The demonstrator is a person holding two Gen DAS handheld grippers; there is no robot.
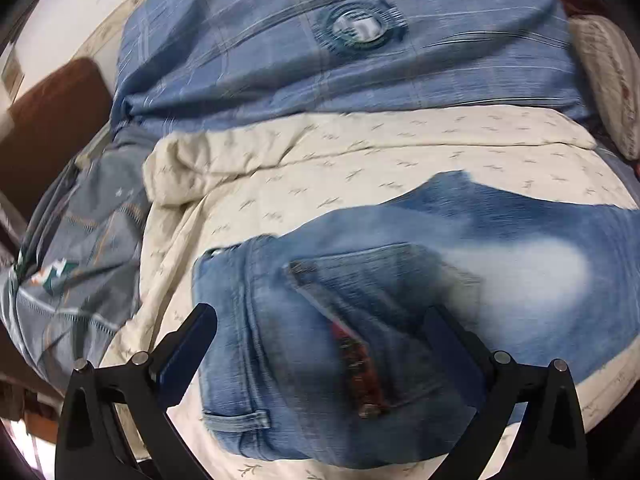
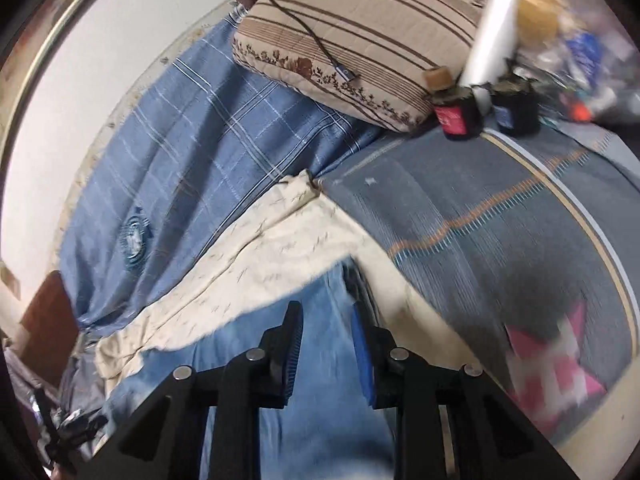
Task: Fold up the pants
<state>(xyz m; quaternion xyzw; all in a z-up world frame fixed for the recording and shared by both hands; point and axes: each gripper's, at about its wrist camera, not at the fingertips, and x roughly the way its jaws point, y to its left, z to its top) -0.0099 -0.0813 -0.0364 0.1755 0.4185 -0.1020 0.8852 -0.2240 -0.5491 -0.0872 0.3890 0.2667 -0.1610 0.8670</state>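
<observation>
Right now your left gripper (image 1: pixel 320 320) hangs over the waist end of the jeans (image 1: pixel 400 300), its jaws spread wide and pinching nothing. In the left wrist view the pants fill the lower centre and right of the frame, lying on the cream sheet (image 1: pixel 280 184), with a back pocket (image 1: pixel 360 280) and a belt loop (image 1: pixel 240 420) showing between your fingers. The picture is smeared, so you cannot read the fabric edges finely.

Your right gripper (image 2: pixel 326 344) sits at the lower centre of its own frame, over a leg of the jeans (image 2: pixel 320 400) that runs down out of the bottom. Its jaws stand a little apart with denim showing in the gap; whether the blue pads (image 2: pixel 362 356) grip any cloth, you cannot tell from this angle.

The fold looks barely begun: the waist lies flat and open, no layer doubled over that these views show. You seem to be at the stage of taking hold.

For the next move, bring the left jaws down onto the waistband edge near the lower left of the denim and close on one clean layer, not the sheet beneath. Mind the striped pillow (image 2: pixel 360 40) and the small dark jars (image 2: pixel 456 114) at the upper right of the right wrist view; keep any swing of the leg clear of them.
</observation>
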